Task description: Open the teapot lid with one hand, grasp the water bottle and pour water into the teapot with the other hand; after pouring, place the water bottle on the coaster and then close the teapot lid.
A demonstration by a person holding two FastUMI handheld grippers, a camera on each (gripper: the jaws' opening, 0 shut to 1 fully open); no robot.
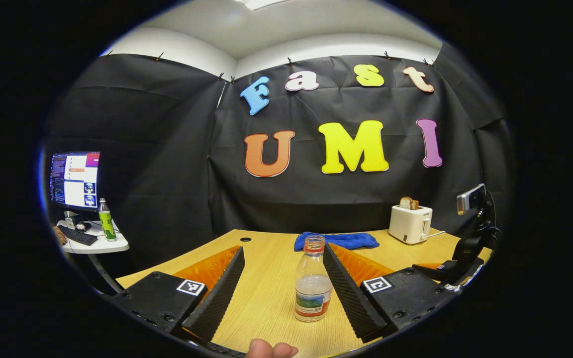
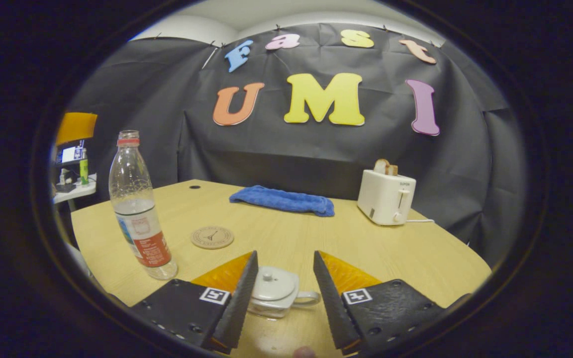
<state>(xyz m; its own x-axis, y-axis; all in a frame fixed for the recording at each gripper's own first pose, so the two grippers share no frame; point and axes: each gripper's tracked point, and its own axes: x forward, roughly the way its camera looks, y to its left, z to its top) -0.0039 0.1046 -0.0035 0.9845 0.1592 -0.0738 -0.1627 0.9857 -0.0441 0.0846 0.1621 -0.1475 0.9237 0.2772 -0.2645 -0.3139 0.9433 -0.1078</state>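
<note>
A ceiling light [image 1: 256,3] is washing the booth evenly from above; the worktop [image 1: 266,293] is showing soft sheen, faint shadows. Fisheye bending is curving the edges; focus is staying sharp.

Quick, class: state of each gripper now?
Left gripper: open, water bottle between its fingers, ungripped.
Right gripper: open around the teapot, holding nothing.

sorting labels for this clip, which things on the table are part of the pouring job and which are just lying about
Part of the job:
- water bottle, no cap on
- teapot, lid on, between the right gripper fingers
- coaster, nothing on it
- left gripper, open around the bottle

Just lying about:
- blue towel
- toaster with bread in it
</note>
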